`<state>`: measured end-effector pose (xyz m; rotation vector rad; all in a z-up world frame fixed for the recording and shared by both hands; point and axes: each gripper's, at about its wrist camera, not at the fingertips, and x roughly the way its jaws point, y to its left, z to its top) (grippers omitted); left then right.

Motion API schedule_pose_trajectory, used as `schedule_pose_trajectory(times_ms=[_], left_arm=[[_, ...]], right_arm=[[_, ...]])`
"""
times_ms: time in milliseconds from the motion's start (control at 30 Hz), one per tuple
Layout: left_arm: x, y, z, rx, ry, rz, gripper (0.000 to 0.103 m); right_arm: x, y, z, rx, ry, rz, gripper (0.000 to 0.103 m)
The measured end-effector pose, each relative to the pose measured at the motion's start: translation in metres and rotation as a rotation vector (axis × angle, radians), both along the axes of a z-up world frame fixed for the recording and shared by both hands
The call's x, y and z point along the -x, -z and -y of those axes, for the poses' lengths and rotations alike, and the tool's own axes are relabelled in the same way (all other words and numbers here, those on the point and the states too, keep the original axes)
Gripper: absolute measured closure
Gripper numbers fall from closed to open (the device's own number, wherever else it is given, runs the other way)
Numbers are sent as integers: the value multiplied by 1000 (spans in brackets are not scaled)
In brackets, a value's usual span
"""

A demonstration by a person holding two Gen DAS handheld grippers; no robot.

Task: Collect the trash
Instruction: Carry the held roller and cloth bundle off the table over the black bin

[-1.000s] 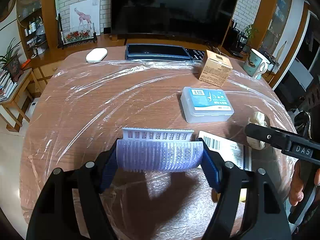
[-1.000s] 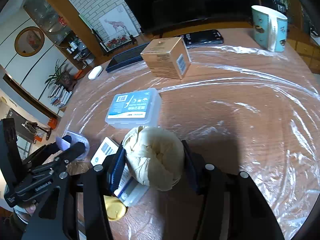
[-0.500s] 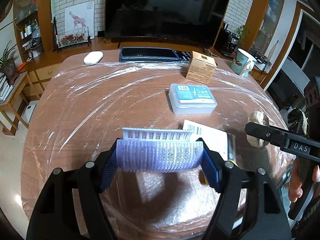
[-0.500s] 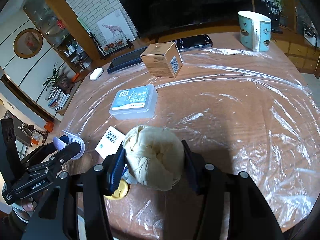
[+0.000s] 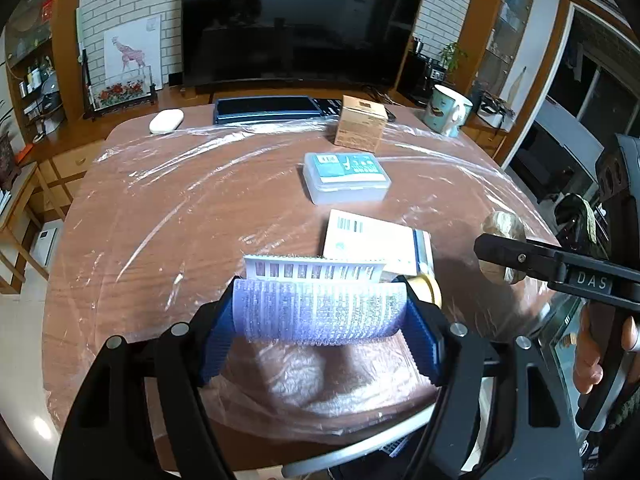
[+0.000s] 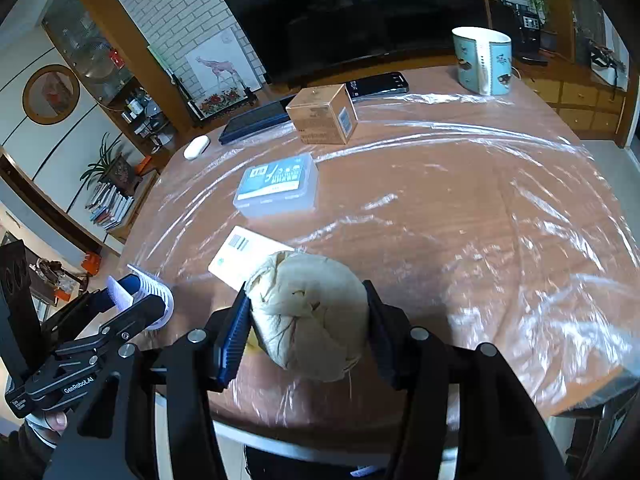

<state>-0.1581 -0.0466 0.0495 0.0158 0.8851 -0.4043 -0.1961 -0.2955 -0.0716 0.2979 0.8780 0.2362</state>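
Note:
My left gripper is shut on a ribbed, translucent white plastic cup liner, held sideways above the near edge of the table. It shows at the lower left of the right wrist view as the plastic cup liner in the left gripper. My right gripper is shut on a crumpled beige paper ball, also raised over the near table edge. In the left wrist view the paper ball pokes out behind the right gripper's black finger.
The round wooden table is covered in plastic film. On it lie a white barcoded box, a yellow lid, a clear plastic box with a blue label, a cardboard box, a mug, a dark tray and a white case. A white rim sits below the table edge.
Both grippers have drawn back toward the near table edge and risen slightly, each keeping its item. More of the table and the rim below it now show.

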Motion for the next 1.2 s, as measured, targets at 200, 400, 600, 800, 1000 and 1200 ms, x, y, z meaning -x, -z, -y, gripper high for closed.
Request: schedule_pose_trajectory(times_ms=[200,400,600,800,1000,1200], left_arm=[[14,2,2,0,13,-8,29],[26,1,6,3,5,-12,29],[41,0,15,-1,-19,-16,29],[59,0,24,-11,-32,-15,29],[77,-1,31,-23,-37,-11,29],[93,-1,37,-34,-42,-12,29]], right_arm=[[17,0,1,4,-2,2,51],[32,-1,10,-6,-17,7,51],[50,-5,16,-11,-56,16,51],[68,-7,19,-11,-97,22,51],[87,-3,19,-14,-134,16,51],[104,1,17,1,-170,11,51]])
